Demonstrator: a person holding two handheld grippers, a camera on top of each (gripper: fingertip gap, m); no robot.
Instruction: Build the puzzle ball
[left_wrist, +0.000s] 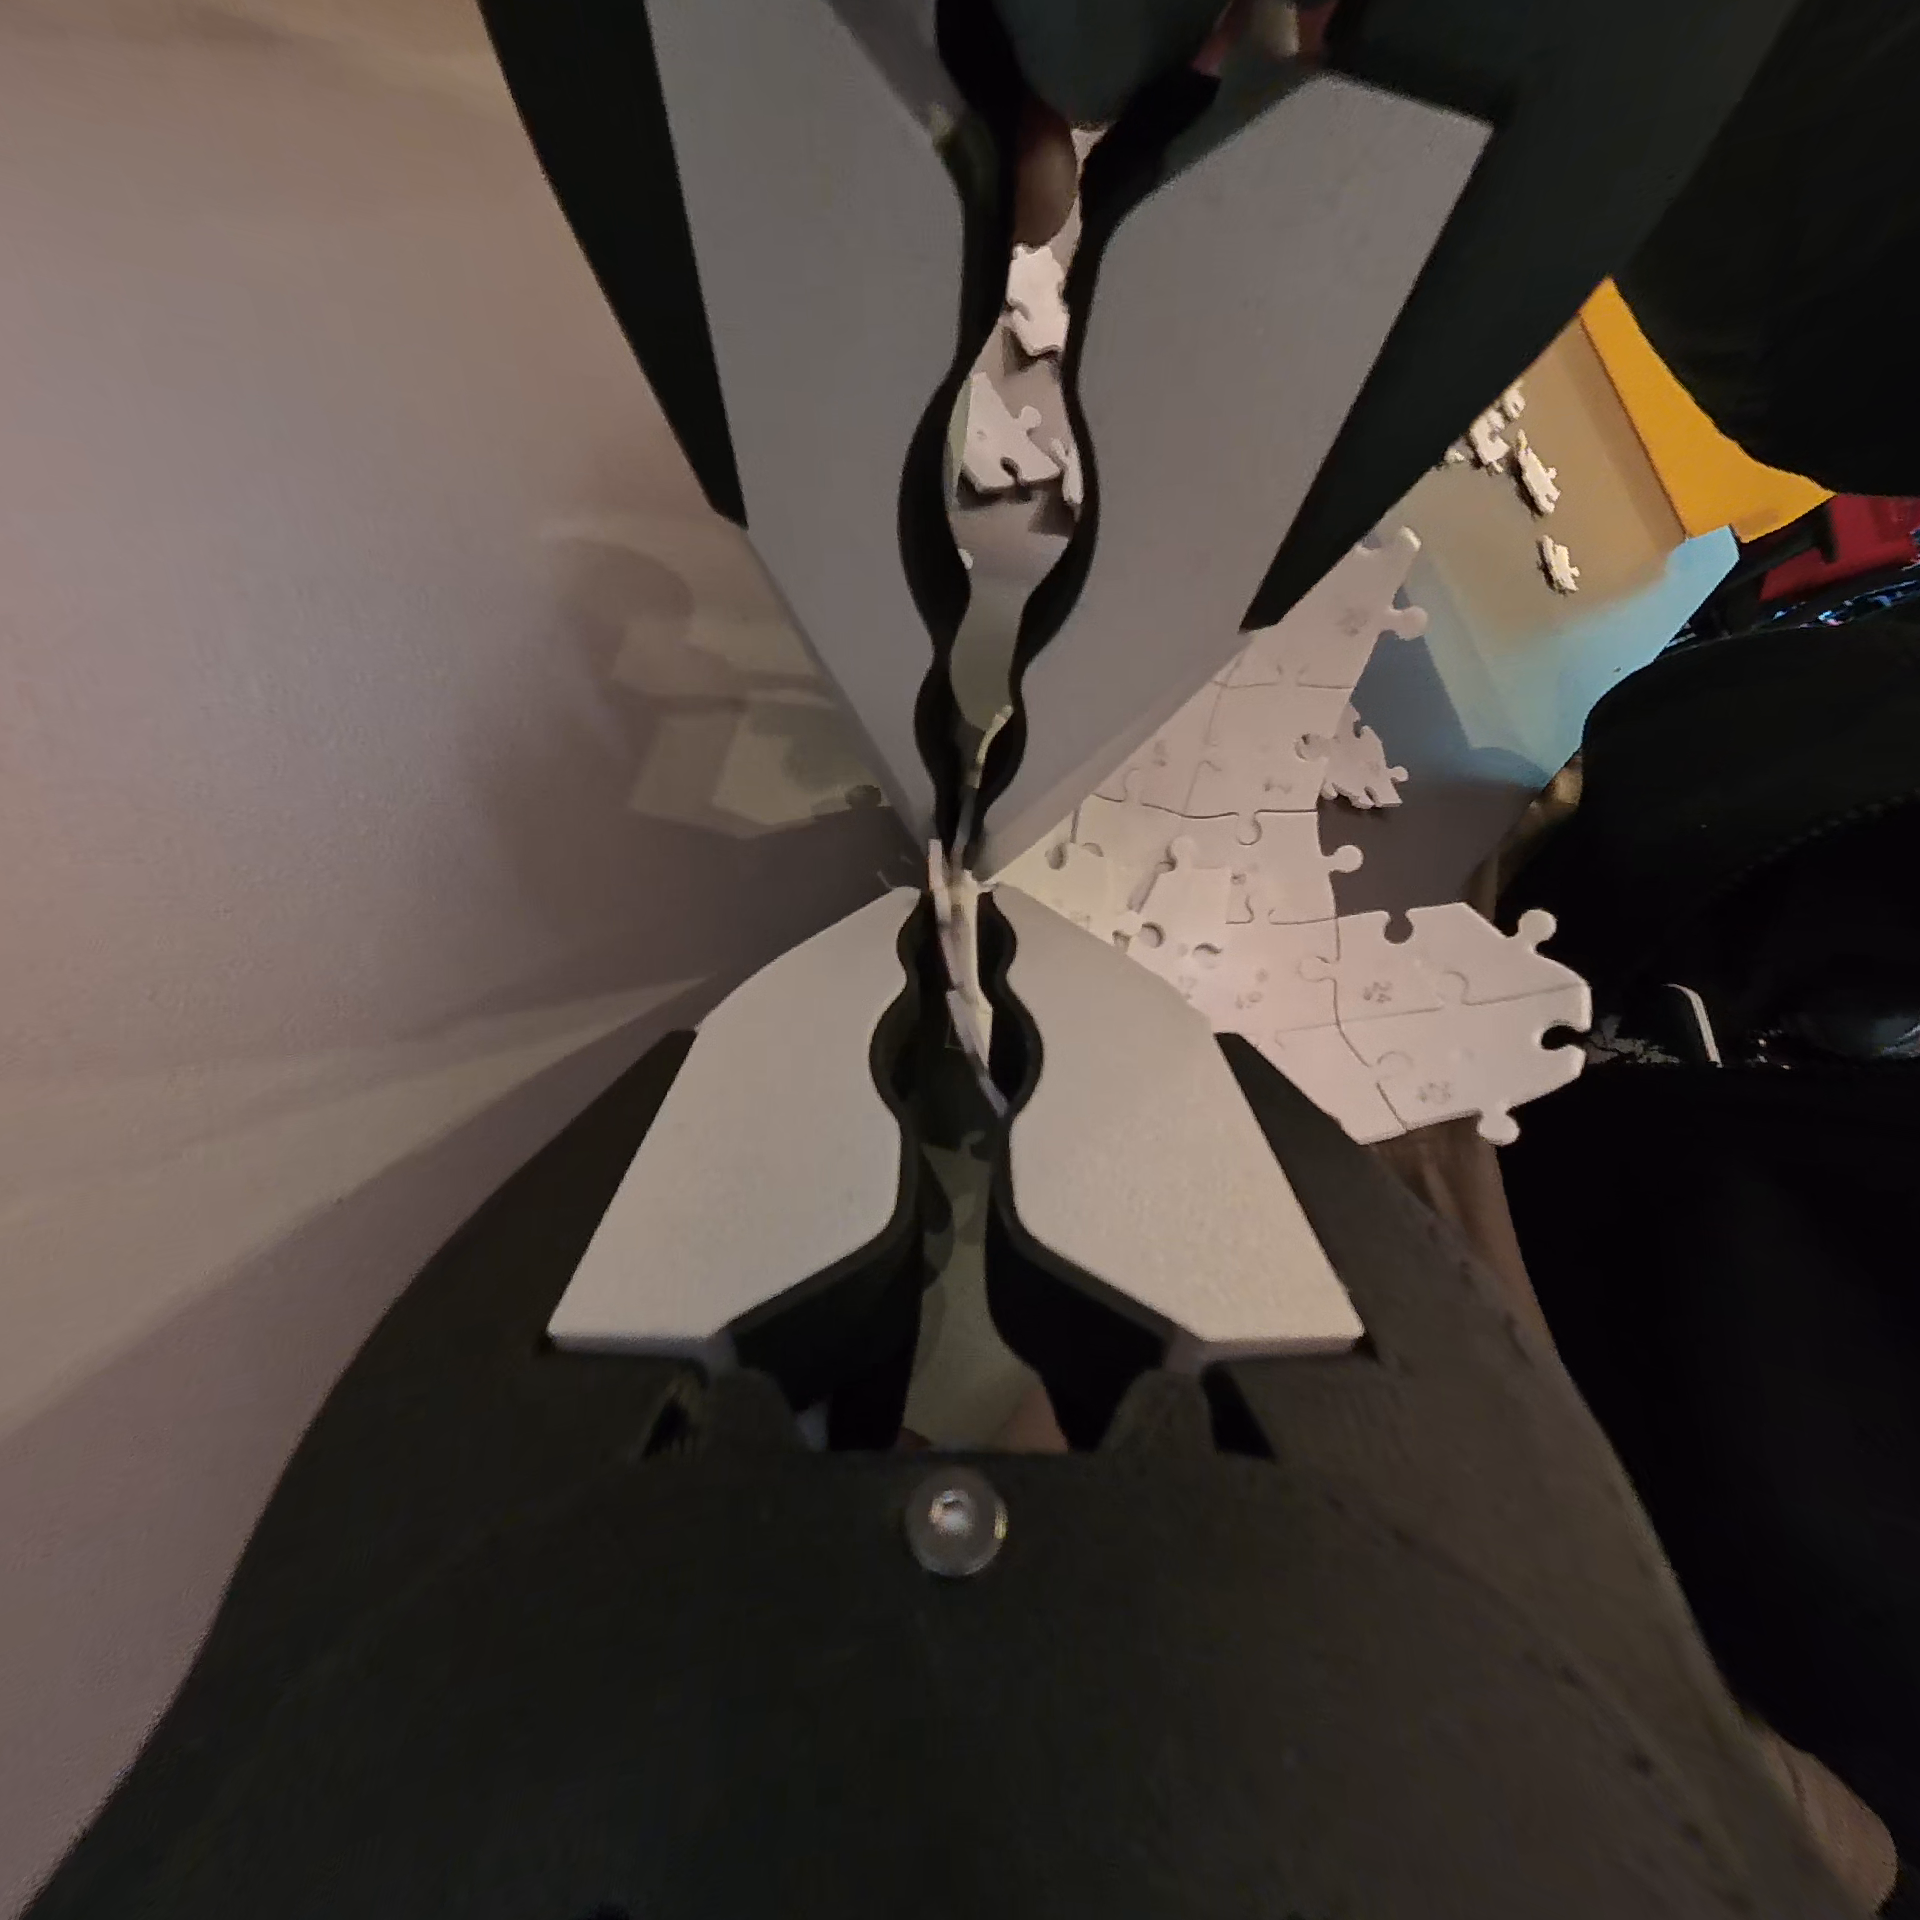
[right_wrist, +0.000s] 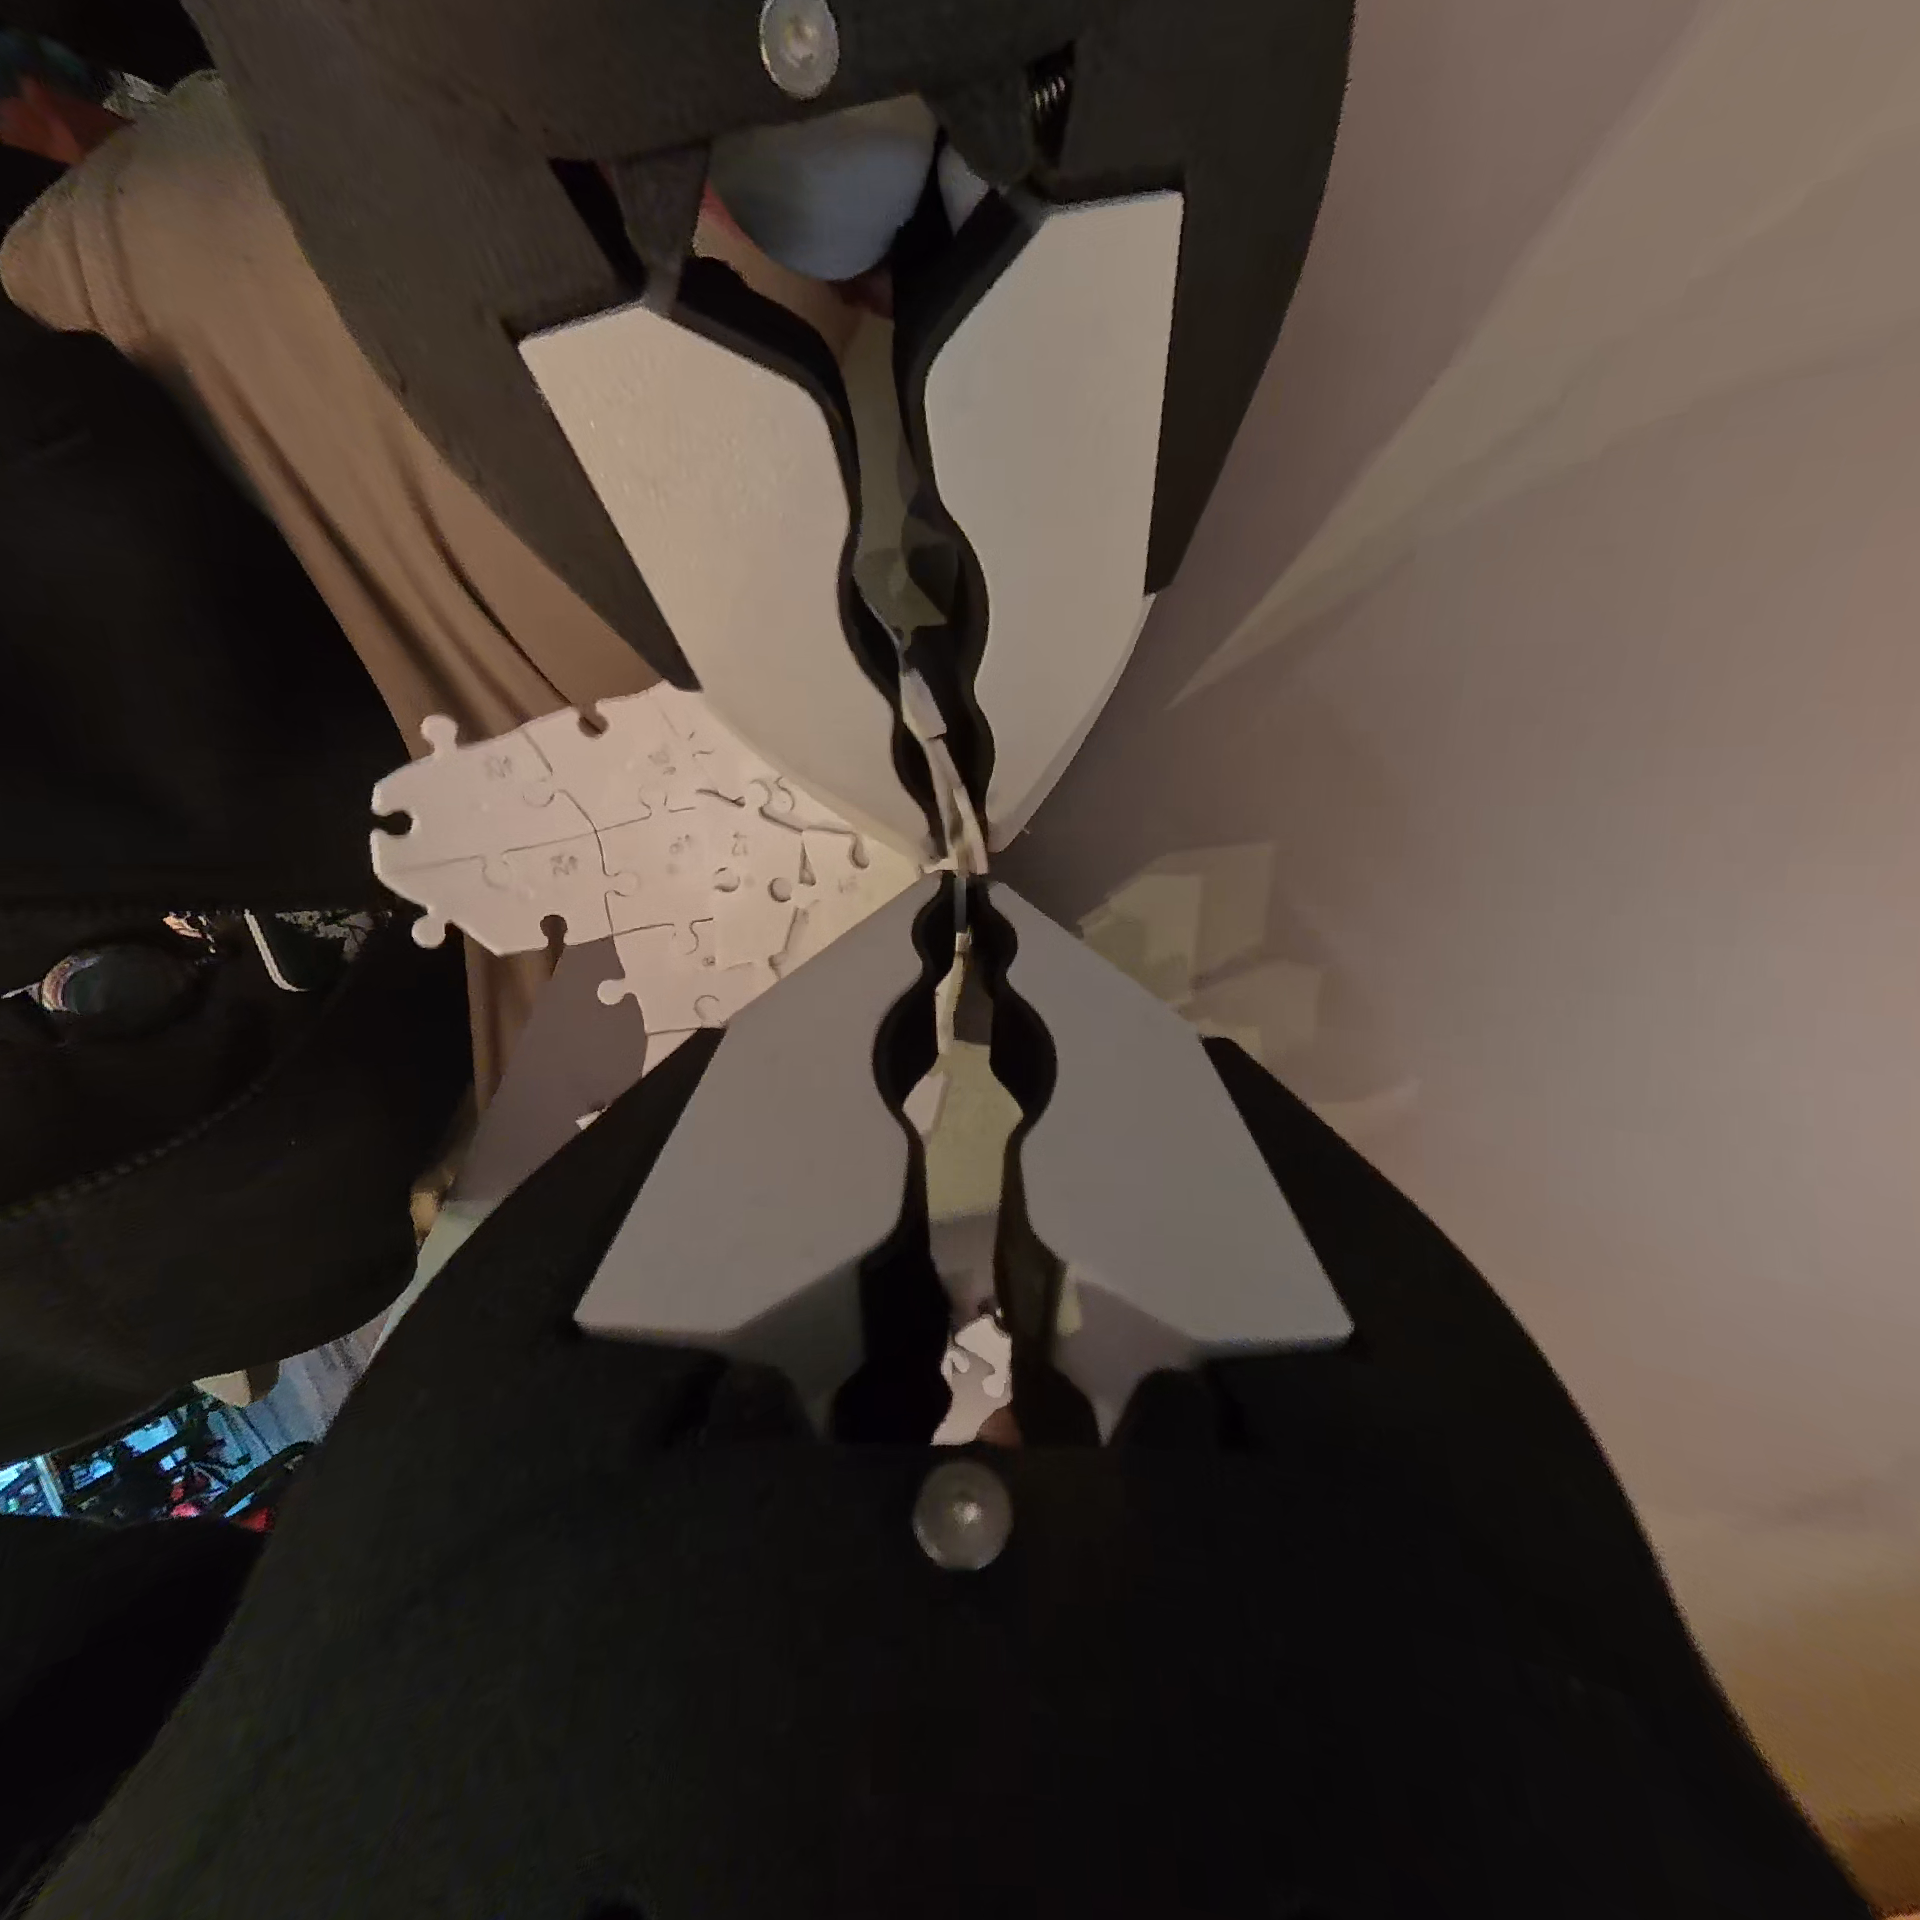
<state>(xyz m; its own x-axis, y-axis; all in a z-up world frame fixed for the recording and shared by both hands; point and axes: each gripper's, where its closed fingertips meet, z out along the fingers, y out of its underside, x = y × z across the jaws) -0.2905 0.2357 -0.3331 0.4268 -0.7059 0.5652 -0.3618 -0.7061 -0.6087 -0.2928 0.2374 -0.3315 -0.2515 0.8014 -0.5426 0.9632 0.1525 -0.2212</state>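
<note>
A curved section of joined white puzzle pieces (left_wrist: 1340, 966) is held in the air and spreads to the right of the fingertips; in the right wrist view the section (right_wrist: 561, 831) spreads to the left. My left gripper (left_wrist: 958, 914) is shut on the section's thin edge (left_wrist: 964, 997), seen edge-on. My right gripper (right_wrist: 961, 904) faces it tip to tip and is shut on the same edge (right_wrist: 958, 940). The right gripper (left_wrist: 961, 847) comes in from the top of the left wrist view, and the left gripper (right_wrist: 954, 844) from the top of the right wrist view. The seam between the grips is hidden.
Loose white puzzle pieces (left_wrist: 1003, 436) lie on the surface below, more of these pieces (left_wrist: 1527, 468) lie near a yellow edge (left_wrist: 1662, 426), and one piece (left_wrist: 1361, 764) lies by a blue area (left_wrist: 1455, 686). A person's beige sleeve (right_wrist: 260, 343) and dark clothing (right_wrist: 156, 727) are close by. My left and right fingertips are right by each other.
</note>
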